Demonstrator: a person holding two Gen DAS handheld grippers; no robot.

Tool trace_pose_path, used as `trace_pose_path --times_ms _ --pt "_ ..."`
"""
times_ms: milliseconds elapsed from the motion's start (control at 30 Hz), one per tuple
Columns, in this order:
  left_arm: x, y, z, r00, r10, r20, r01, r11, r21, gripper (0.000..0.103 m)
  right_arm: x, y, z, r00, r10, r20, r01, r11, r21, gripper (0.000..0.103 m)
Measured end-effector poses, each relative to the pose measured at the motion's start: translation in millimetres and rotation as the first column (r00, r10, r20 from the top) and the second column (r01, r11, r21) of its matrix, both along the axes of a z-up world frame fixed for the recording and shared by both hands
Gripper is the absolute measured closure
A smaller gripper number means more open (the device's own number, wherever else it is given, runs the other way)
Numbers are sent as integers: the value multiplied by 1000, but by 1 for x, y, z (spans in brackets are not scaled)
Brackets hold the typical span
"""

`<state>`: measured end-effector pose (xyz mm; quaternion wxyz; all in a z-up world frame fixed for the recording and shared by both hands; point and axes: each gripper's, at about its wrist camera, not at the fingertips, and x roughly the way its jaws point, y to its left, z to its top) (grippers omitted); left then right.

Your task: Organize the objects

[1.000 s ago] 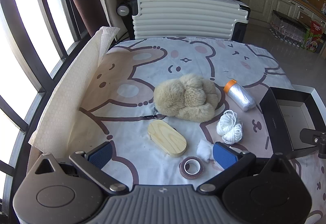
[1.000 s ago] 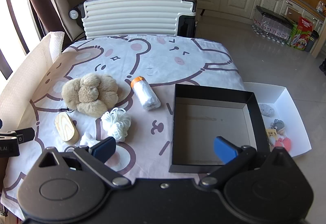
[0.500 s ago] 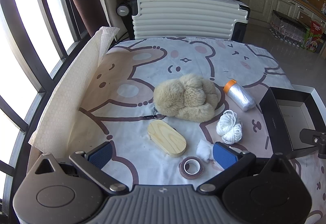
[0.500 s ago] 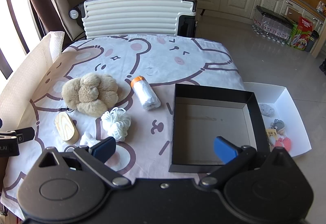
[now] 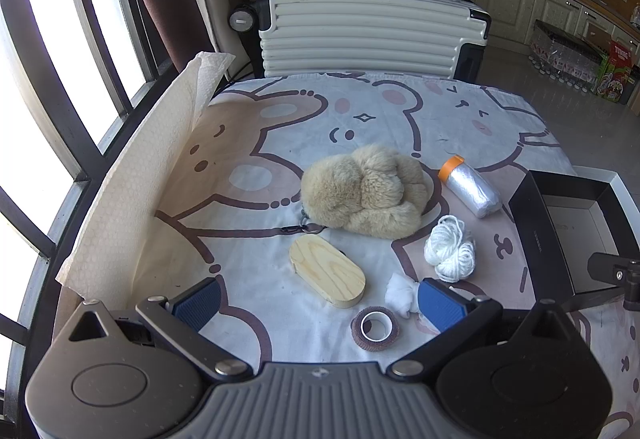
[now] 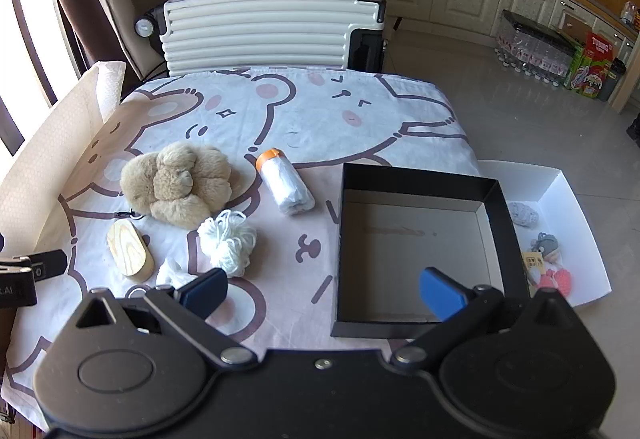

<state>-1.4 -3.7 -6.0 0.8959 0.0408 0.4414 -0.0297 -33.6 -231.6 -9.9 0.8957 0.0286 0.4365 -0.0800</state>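
Note:
On the bear-print cloth lie a beige fluffy plush [image 5: 366,191] [image 6: 178,183], a wooden oval block [image 5: 327,272] [image 6: 130,248], a white yarn bundle [image 5: 451,249] [image 6: 228,239], an orange-capped roll of clear bags [image 5: 470,185] [image 6: 285,182], a tape ring [image 5: 375,328] and a white cotton wad [image 5: 400,293] [image 6: 170,273]. An empty black box [image 6: 420,247] [image 5: 568,235] stands at the right. My left gripper [image 5: 316,303] is open and empty, just short of the tape ring. My right gripper [image 6: 324,289] is open and empty above the box's near-left corner.
A white tray [image 6: 568,207] holding small toys sits right of the black box. A white suitcase [image 6: 272,29] stands behind the table. A paper sheet [image 5: 132,179] lines the table's left edge by the window bars. Bare cloth lies at the far side.

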Motion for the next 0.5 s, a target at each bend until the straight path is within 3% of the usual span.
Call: trace_pose_path --times_ms 500 --pt "0 -1 0 1000 -7 -4 7 1000 0 0 0 -1 -1 1000 -3 -3 3 1000 3 0"
